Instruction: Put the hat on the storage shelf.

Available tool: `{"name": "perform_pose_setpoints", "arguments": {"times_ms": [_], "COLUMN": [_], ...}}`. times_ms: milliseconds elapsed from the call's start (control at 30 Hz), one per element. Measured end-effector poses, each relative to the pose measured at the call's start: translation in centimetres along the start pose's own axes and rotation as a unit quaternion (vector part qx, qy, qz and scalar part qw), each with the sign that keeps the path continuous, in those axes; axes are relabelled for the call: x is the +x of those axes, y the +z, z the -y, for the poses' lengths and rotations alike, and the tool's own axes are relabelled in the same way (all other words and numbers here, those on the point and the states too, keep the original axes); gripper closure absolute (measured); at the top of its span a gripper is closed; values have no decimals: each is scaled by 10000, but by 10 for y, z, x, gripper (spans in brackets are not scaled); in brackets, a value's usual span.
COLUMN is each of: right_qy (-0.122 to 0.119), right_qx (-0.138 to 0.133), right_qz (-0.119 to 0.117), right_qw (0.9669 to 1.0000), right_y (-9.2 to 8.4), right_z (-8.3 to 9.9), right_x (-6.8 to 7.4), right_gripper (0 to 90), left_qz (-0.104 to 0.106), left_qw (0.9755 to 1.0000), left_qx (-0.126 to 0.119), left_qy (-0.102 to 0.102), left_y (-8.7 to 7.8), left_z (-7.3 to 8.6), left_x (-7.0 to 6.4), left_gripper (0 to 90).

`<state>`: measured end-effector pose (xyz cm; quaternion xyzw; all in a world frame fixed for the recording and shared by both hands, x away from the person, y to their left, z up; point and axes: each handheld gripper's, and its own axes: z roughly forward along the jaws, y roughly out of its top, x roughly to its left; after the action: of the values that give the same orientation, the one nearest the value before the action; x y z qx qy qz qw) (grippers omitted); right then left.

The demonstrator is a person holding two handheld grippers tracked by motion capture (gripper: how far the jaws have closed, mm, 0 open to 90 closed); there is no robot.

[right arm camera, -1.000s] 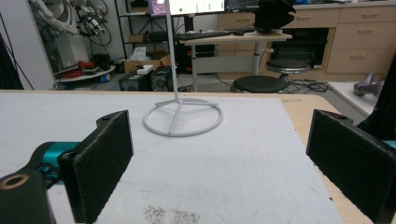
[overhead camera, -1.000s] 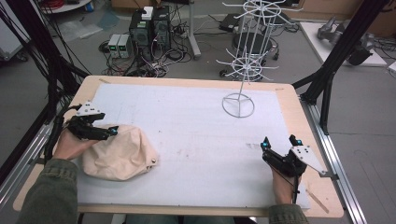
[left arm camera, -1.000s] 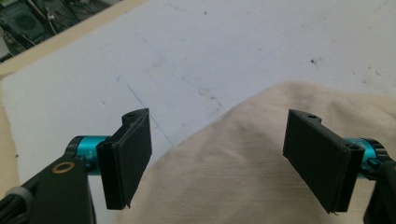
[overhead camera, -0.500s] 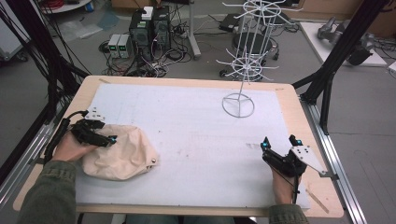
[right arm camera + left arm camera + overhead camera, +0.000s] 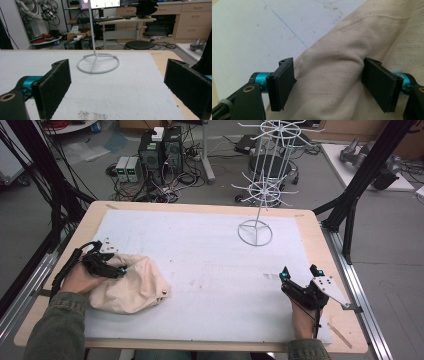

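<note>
The cream cloth bag (image 5: pixel 131 285) lies at the counter's (image 5: pixel 210 210) near-left corner, well apart from the wire rack (image 5: pixel 256 232). Left tongs (image 5: pixel 120 269) straddle a fold of it — jaws just closing, still released. Right tongs (image 5: pixel 300 272) gape empty — at the far side from the bag.

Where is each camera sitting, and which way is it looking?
High view: sits above the person's side of the table, looking forward and down; both forearms, the left gripper and right gripper show.
Left gripper view: rides the left gripper, looking along its open jaws, which straddle a fold of the cream cloth bag.
Right gripper view: rides the right gripper, looking level across the table past its open jaws.
Shared: the high and right gripper views both show the white wire stand.
</note>
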<state>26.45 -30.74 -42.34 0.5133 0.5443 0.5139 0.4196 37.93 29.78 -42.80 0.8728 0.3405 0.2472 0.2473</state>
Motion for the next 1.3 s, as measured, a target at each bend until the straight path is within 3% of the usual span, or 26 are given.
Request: {"name": "perform_pose_setpoints", "arguments": {"times_ms": [333,367,400,500,533,633,800,1133,1300], "right_qy": [-2,-18,-18,-1,-1,-11,5,36,82], "right_qx": [-22,-37,-37,-4,-4,4,-27,-38,-36], "right_qz": [-17,-16,-16,-32,-32,-25,0,-12,-27], "right_qw": [10000,10000,10000,10000,10000,10000,10000,10000,10000], "right_y": [0,-1,-1,0,0,0,0,0,-1], "right_z": [0,0,0,0,0,0,0,0,0], "right_x": [0,0,0,0,0,0,-1,-1,-1], "right_gripper": [61,62,62,62,62,62,62,62,62], "left_qz": [-85,-156,-241,-491,-548,-693,-758,-638,-576], "left_qw": [9998,9997,9996,9981,9976,9965,9957,9957,9932], "left_qx": [-172,-180,-151,-182,-215,-350,-422,-663,-967], "left_qy": [-57,-30,82,326,370,318,313,-58,-309], "left_y": [0,0,-1,-2,-3,-6,-10,-25,-37], "left_z": [5,4,3,0,-1,-3,-2,4,4], "left_x": [-1,-2,-3,-9,-10,-8,-6,4,5], "left_gripper": [315,414,414,597,597,733,760,800,801]}}
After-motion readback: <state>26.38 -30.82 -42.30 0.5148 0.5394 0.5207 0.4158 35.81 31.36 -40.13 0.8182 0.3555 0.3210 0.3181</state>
